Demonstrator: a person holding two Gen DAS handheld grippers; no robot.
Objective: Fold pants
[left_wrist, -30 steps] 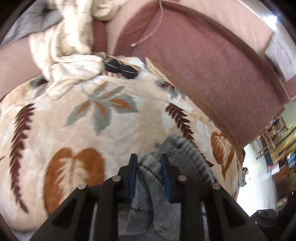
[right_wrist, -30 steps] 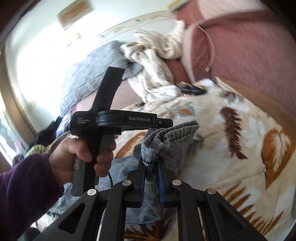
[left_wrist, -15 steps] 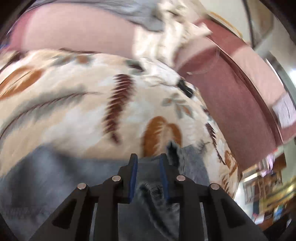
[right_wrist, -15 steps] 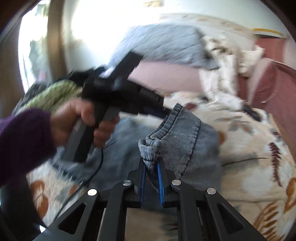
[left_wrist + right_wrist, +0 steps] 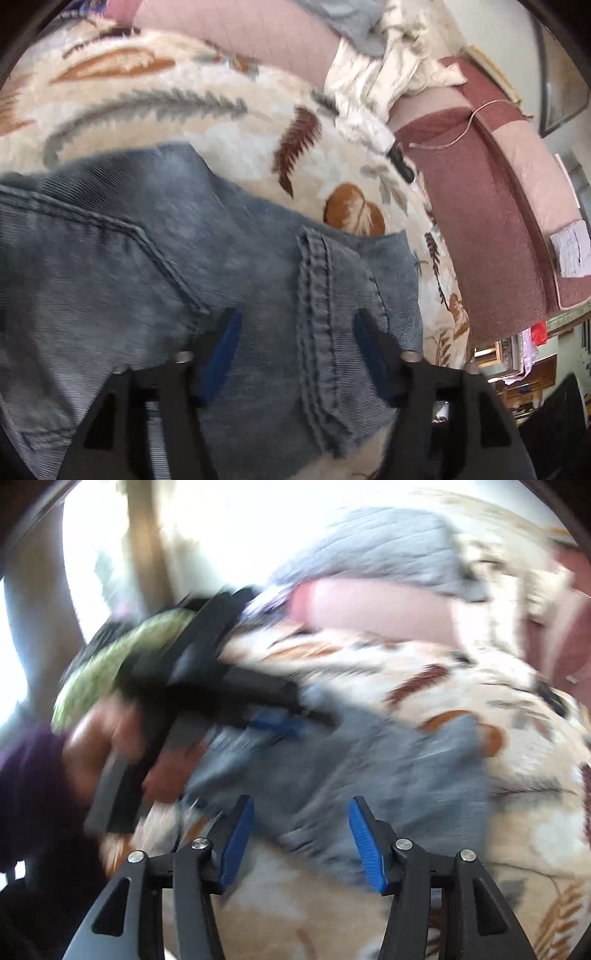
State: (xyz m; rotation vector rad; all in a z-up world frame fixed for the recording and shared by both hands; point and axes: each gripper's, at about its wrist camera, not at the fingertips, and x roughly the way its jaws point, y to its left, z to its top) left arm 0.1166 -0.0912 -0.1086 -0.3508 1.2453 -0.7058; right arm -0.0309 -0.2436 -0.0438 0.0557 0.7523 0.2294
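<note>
Both grippers are letting go: the left gripper (image 5: 295, 328) is opening wide over the jeans (image 5: 155, 266), its pads clear of the denim, and the right gripper (image 5: 301, 821) is opening too, nothing pinched. The jeans are lying on the blanket (image 5: 221, 122), stretching from the left gripper toward ten o'clock, and sitting at the right gripper's twelve, so the left is looking nearer.

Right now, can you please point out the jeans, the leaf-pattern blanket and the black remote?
jeans (image 5: 229, 251): left wrist view, on the flat denim beside the stitched seam.
leaf-pattern blanket (image 5: 354, 216): left wrist view, on a brown leaf print.
black remote (image 5: 400, 164): left wrist view, on its dark body.
</note>
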